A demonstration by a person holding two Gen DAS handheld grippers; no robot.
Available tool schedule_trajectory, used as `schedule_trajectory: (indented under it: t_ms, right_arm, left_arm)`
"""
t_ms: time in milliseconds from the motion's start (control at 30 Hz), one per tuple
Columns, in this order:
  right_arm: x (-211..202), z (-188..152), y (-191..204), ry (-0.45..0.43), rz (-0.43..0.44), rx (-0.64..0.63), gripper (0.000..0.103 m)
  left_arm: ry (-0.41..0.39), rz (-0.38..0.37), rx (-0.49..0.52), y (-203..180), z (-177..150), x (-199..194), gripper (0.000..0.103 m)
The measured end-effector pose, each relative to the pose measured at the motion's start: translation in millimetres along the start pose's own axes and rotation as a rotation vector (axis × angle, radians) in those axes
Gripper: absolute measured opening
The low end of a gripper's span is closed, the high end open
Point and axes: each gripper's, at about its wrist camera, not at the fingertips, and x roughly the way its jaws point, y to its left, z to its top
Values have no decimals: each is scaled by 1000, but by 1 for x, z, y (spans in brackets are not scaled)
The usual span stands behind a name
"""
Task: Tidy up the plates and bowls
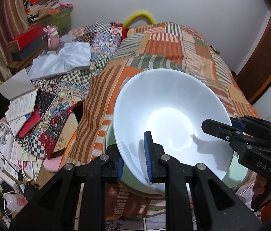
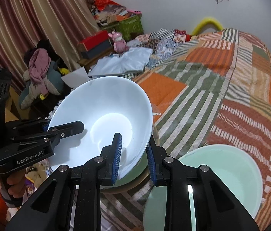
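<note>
A large white bowl (image 1: 166, 104) (image 2: 104, 100) hangs tilted over the patchwork bedspread (image 1: 154, 44) (image 2: 231, 77), held from two sides. My left gripper (image 1: 134, 159) (image 2: 64, 127) is shut on its near-left rim, one blue pad inside and one outside. My right gripper (image 1: 220, 124) (image 2: 134, 157) is shut on the opposite rim the same way. Just beneath the white bowl lies a pale green bowl (image 1: 108, 140) (image 2: 129, 179), mostly hidden; I cannot tell whether they touch. A second pale green bowl (image 2: 222, 173) rests on the bed to the right.
Books and papers (image 1: 22, 104) lie scattered at the left beside the bed. A white cloth (image 1: 64, 59), a pink toy (image 1: 52, 38) and a red box (image 1: 25, 38) sit further back. Curtains (image 2: 29, 19) hang at the left, and a wooden door (image 1: 266, 57) stands at the right.
</note>
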Motion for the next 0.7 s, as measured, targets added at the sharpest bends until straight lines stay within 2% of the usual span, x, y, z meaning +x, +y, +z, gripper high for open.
schedule_trajectory:
  t_ms: [433,700]
  right_arm:
    - [24,-10,-2,67,13,22,23]
    - [23,-11,-4,70,17,28,24]
  left_arm:
    - [66,1,-32,18,-13,25,18]
    - [55,16,-20,16,-15,27,18]
